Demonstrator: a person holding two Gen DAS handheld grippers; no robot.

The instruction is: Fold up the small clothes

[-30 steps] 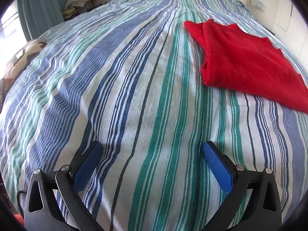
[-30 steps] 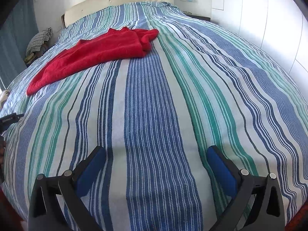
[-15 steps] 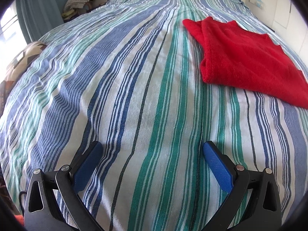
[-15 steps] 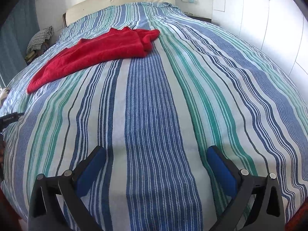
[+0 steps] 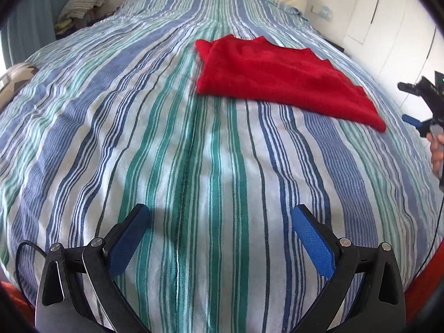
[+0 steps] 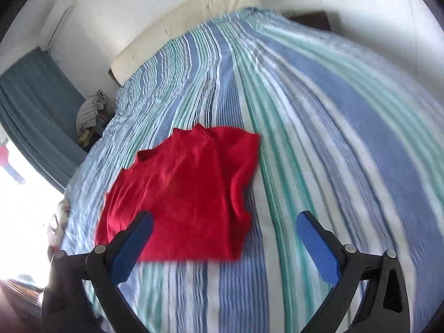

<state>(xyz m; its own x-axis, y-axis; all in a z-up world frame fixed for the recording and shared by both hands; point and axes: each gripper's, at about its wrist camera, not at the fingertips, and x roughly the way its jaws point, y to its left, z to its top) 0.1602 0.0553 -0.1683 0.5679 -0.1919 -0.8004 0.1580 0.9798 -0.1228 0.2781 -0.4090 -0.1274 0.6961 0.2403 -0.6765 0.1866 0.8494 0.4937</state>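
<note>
Right tongs [image 6: 224,242] swung in from bare bedspread to just short of the red sweater's [image 6: 183,194] near hem, jaws wide but starting to close, nothing between them. Left tongs [image 5: 219,238] crept closer, spread, empty. Fold looks about to start. Sweater flat mid-bed on striped bedspread [image 5: 138,138]; blue curtain [image 6: 36,116], white walls

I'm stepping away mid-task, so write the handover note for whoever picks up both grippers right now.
Left gripper: open, empty, over bare striped bedspread, short of the garment.
Right gripper: fingers wide but closing, nothing between them; its left finger is in front of the sweater's near edge, contact unclear.
Red sweater: lying on the bedspread, collar toward the headboard, already partly folded with one side doubled over.
Done: partial fold only.
Left: grasp the sweater, finish folding it compact.
</note>
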